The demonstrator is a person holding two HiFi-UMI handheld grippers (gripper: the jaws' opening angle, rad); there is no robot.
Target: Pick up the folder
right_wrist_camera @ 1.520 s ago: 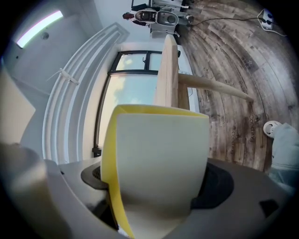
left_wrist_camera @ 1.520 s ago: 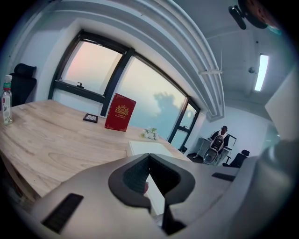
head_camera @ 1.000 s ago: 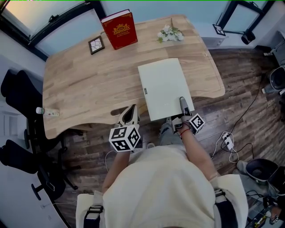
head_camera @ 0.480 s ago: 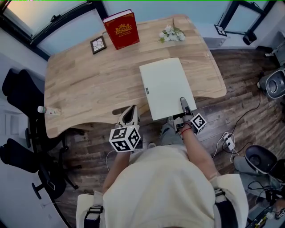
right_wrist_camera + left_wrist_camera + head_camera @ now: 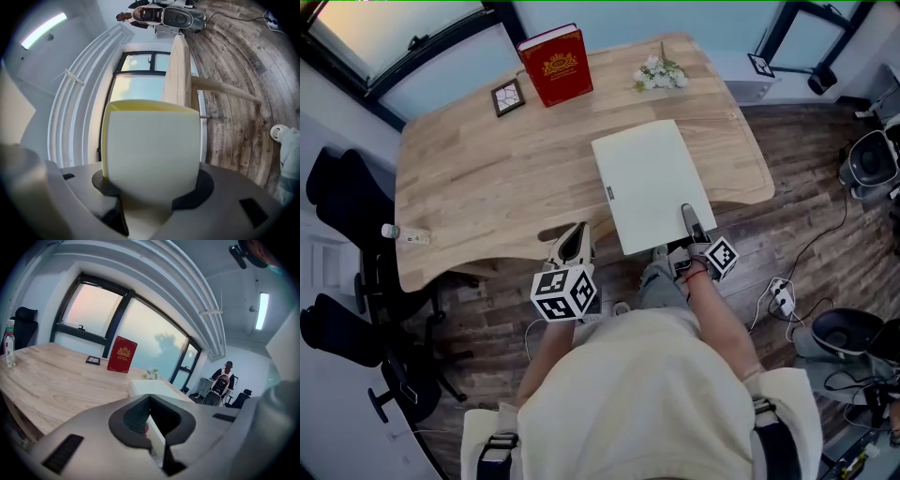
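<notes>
Jaws of the right gripper (image 5: 687, 217) are closing onto the near right corner of the folder (image 5: 652, 186), which lies flat overhanging the bench (image 5: 487, 169)'s near edge, so the lift looks about ready, while the left gripper (image 5: 572, 246) idles alongside, jaws together, empty.

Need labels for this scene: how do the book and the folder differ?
The book is red with a gold emblem; the folder is plain cream. The book stands upright at the far edge of the table; the folder lies flat, overhanging the near edge. The folder sits between the closing jaws of the right gripper; nothing touches the book. Both rest on the table.
</notes>
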